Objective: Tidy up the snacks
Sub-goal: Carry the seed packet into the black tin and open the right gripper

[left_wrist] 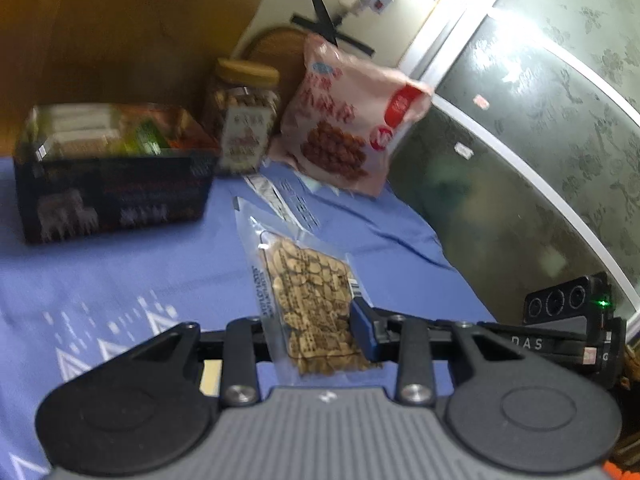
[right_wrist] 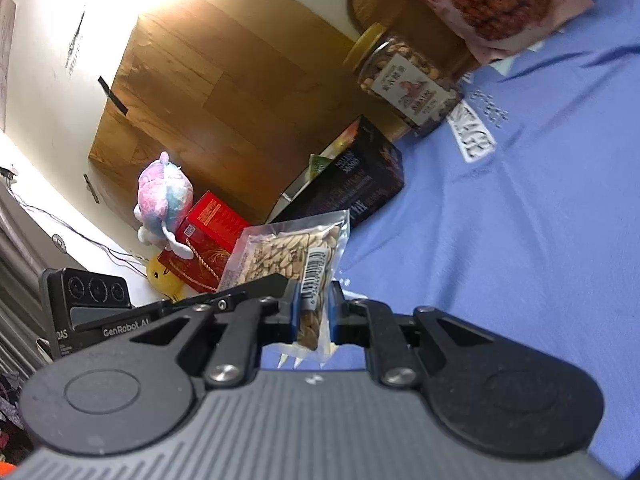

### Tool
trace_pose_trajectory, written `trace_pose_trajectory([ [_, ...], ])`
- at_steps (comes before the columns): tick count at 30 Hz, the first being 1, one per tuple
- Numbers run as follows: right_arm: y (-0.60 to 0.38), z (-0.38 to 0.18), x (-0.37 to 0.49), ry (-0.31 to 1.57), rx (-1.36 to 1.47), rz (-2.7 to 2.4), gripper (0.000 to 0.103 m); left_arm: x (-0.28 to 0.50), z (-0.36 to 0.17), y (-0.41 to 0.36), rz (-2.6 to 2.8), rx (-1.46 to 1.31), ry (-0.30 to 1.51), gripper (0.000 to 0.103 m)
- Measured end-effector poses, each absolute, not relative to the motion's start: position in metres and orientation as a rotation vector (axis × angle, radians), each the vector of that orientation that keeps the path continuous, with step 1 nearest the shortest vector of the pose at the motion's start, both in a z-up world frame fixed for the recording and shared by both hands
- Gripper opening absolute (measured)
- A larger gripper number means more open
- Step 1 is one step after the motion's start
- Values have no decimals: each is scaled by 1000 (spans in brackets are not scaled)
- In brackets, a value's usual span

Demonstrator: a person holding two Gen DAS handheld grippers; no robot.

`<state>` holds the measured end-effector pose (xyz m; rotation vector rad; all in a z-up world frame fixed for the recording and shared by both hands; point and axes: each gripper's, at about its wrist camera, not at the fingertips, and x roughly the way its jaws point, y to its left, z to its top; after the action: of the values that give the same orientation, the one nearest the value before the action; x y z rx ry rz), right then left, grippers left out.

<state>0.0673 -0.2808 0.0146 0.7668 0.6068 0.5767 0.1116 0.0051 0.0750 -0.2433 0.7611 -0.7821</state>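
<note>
My left gripper is shut on a clear vacuum packet of brown nut pieces, held above the blue cloth. My right gripper is shut on a clear packet of almonds with a barcode label, held tilted above the cloth. A dark open snack box with several snack packs inside stands at the left; it also shows in the right wrist view. A nut jar with a yellow lid stands behind it. A pink bag of coated nuts leans at the back.
A blue cloth covers the table. A small white sachet lies on it near the jar. A wooden panel stands behind. A plush toy and red boxes sit at the left. Patterned glass is at the right.
</note>
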Motion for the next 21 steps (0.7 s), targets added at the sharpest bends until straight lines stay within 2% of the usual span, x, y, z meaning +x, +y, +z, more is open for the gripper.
trace_pose_trajectory([
  [5, -263, 33, 113, 599, 724, 618, 16, 159, 95, 19, -719, -259, 733, 32],
  [10, -243, 56, 195, 605, 686, 682, 17, 223, 118, 36, -611, -275, 693, 36],
  [13, -227, 65, 243, 611, 655, 703, 17, 255, 118, 42, -525, -252, 674, 43],
  [17, -201, 58, 290, 651, 588, 715, 17, 285, 99, 51, -407, -229, 720, 46],
  [21, -173, 44, 308, 674, 451, 688, 21, 293, 80, 42, -269, -74, 739, 65],
])
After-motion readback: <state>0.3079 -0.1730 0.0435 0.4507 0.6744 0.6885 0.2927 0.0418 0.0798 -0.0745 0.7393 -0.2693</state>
